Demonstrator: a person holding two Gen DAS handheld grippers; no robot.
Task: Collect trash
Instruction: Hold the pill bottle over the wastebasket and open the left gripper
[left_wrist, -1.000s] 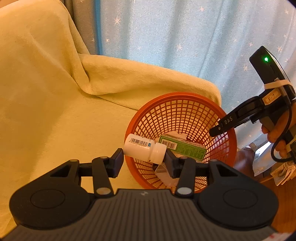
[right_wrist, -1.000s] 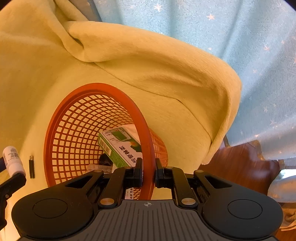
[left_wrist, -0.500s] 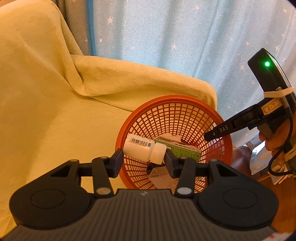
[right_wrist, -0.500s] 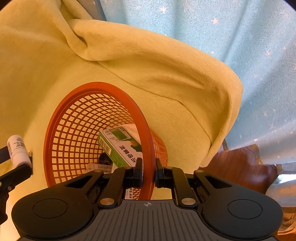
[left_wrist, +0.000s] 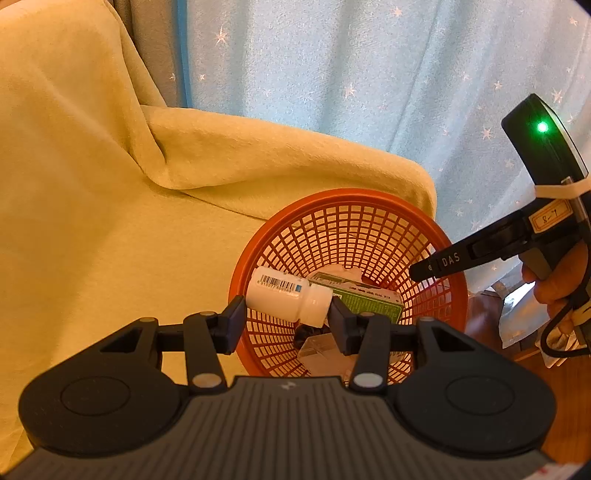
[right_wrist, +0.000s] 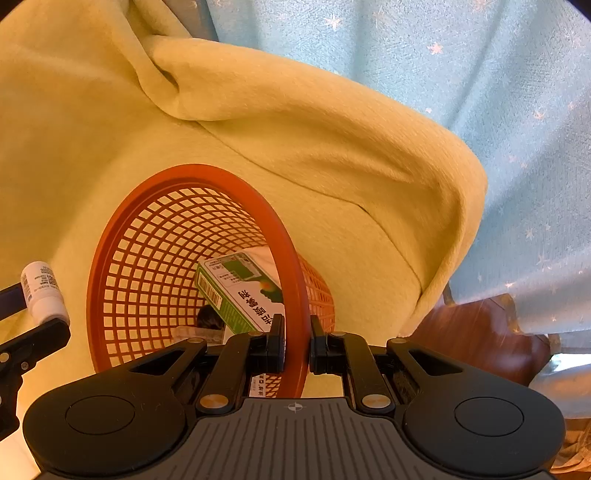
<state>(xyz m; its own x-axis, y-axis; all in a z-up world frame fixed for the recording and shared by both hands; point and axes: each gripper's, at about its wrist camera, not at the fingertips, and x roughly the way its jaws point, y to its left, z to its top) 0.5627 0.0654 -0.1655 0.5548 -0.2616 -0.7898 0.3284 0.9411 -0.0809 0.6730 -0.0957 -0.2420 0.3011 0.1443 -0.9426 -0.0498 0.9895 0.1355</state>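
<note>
Left claw (left_wrist: 286, 320): closed on a white bottle (left_wrist: 288, 296), gripped end to end, cap toward the right finger, lying sideways.
Bottle's place: just at the near left rim of the orange basket (left_wrist: 347, 284), partly over its opening; judged ready to drop in.
Right claw (right_wrist: 296, 341): narrow, pinching the basket's rim (right_wrist: 291, 258); likely tilting the mouth toward the left claw so the bottle falls in cleanly.
Inside basket: a green box (right_wrist: 240, 291) leaning, clear wrapping beneath, other bits too dark to name.
Beneath: yellow blanket (left_wrist: 110, 206) over a sofa.
Far: starred blue curtain (left_wrist: 369, 92).
</note>
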